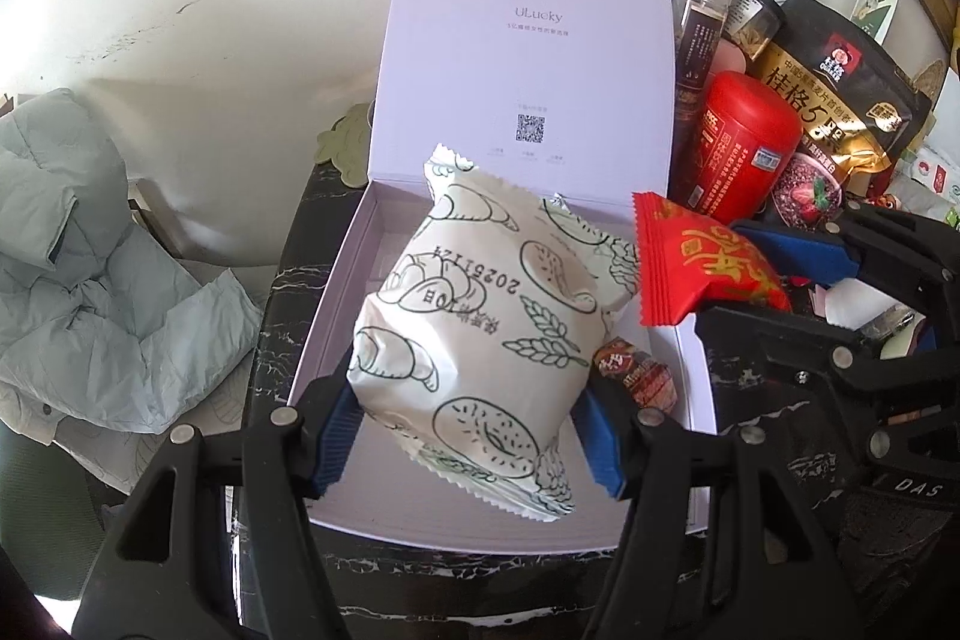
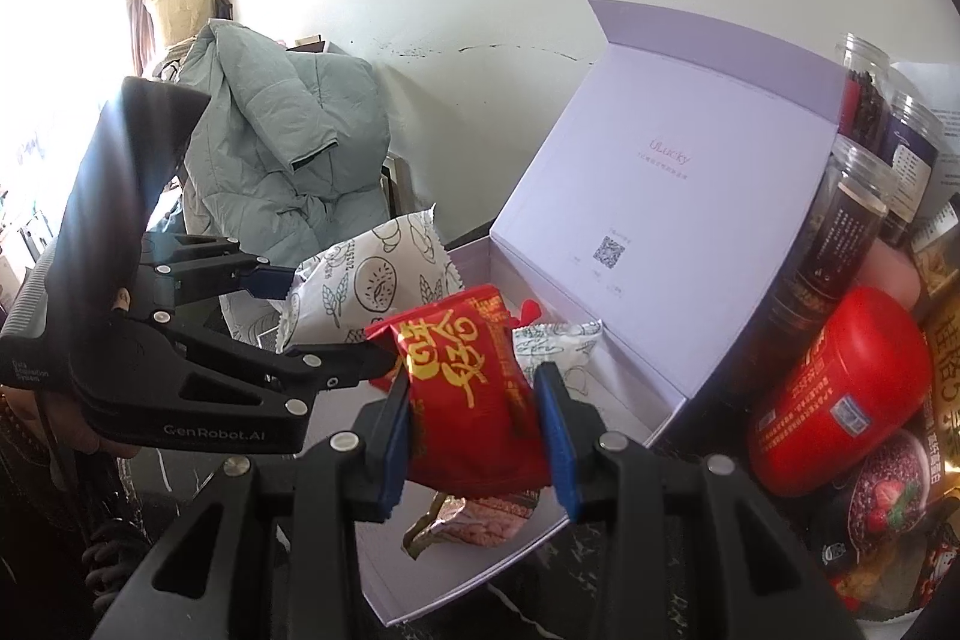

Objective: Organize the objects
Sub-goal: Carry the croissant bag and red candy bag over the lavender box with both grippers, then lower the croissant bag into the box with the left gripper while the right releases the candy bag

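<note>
Box [image 1: 336, 316] is being filled: left gripper [image 1: 468, 430] clamps the white bread packet [image 1: 480, 322], right gripper [image 2: 480, 436] the red packet [image 2: 468, 388]; next, lower and release toward twelve o'clock.

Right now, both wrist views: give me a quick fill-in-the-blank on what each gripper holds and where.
1. The left gripper is shut on a white ____ pack.
2. The right gripper is shut on a snack packet coloured ____.
3. Both packs hang over the lavender box, whose lid stands ____.

Missing words: bread; red; open
</note>
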Motion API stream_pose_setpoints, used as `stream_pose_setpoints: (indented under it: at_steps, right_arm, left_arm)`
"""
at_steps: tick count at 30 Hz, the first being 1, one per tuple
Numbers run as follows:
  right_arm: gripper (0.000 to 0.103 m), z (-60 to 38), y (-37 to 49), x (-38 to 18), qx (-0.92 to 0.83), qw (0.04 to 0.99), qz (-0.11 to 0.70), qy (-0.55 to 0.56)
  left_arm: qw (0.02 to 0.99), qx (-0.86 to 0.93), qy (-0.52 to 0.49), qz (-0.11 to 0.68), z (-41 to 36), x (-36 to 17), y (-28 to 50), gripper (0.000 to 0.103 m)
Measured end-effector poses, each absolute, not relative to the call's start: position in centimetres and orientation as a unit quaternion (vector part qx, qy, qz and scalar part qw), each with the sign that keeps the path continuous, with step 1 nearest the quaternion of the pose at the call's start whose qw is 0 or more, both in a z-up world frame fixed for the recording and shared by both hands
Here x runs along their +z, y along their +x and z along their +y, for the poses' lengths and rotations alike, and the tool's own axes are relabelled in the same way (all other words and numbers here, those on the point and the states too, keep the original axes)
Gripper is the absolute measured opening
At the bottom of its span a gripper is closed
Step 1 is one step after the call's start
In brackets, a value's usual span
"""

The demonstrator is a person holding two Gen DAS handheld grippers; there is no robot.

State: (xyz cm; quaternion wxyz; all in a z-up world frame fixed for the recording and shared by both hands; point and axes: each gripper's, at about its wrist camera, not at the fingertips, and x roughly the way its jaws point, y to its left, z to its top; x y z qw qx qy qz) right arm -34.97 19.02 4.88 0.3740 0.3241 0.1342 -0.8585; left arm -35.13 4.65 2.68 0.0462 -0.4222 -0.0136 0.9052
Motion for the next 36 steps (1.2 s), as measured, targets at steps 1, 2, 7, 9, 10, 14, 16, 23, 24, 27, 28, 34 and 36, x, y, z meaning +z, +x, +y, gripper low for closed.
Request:
stream_pose_setpoints:
  at_steps: [1, 2, 7, 9, 10, 14, 16, 23, 24, 27, 28, 34, 36]
  right_arm:
    - [0.039, 19.0, -35.3, 4.9, -0.859, 0.372, 0.133, 0.324]
    - [0.039, 18.9, -35.7, 4.9, -0.860, 0.371, 0.132, 0.324]
    - [0.039, 18.5, -37.7, 4.6, -0.864, 0.369, 0.115, 0.322]
    - [0.039, 18.4, -38.6, 4.2, -0.864, 0.369, 0.107, 0.325]
    - [0.039, 18.3, -38.9, 4.0, -0.864, 0.370, 0.105, 0.324]
    - [0.039, 18.2, -39.7, 2.9, -0.872, 0.354, 0.107, 0.321]
    - [0.039, 18.2, -40.0, 2.3, -0.873, 0.349, 0.105, 0.325]
    - [0.039, 17.2, -40.1, 0.8, -0.863, 0.354, 0.112, 0.342]
    - [0.039, 17.1, -40.1, 0.7, -0.862, 0.356, 0.114, 0.343]
    - [0.039, 16.6, -40.1, 0.0, -0.856, 0.358, 0.121, 0.353]
    - [0.039, 16.5, -40.1, -0.2, -0.854, 0.357, 0.124, 0.357]
    - [0.039, 15.7, -40.1, -1.4, -0.848, 0.351, 0.143, 0.370]
    - [0.039, 15.7, -40.2, -1.6, -0.848, 0.349, 0.145, 0.373]
  left_arm:
    - [0.046, 0.905, -0.423, -0.016, 4.5, 2.6, -35.5, 0.061]
    - [0.045, 0.905, -0.423, -0.017, 4.5, 2.6, -35.9, 0.061]
    - [0.049, 0.900, -0.433, -0.014, 4.1, 1.7, -37.8, 0.061]
    - [0.042, 0.896, -0.442, -0.013, 3.8, 0.9, -38.7, 0.061]
    - [0.038, 0.895, -0.443, -0.011, 3.7, 0.6, -39.0, 0.061]
    - [0.034, 0.893, -0.448, -0.014, 3.3, -0.7, -40.0, 0.061]
    - [0.031, 0.892, -0.451, -0.015, 3.1, -1.2, -40.2, 0.061]
    - [0.016, 0.889, -0.458, -0.006, 3.0, -2.3, -40.4, 0.061]
    - [0.013, 0.888, -0.459, -0.004, 3.0, -2.4, -40.5, 0.061]
    - [0.001, 0.885, -0.466, 0.004, 3.0, -2.7, -40.5, 0.061]
    - [-0.001, 0.883, -0.470, 0.007, 3.0, -2.9, -40.5, 0.061]
    - [-0.005, 0.872, -0.489, 0.019, 3.2, -3.7, -40.7, 0.061]
    - [-0.005, 0.870, -0.493, 0.025, 3.4, -3.8, -40.7, 0.061]
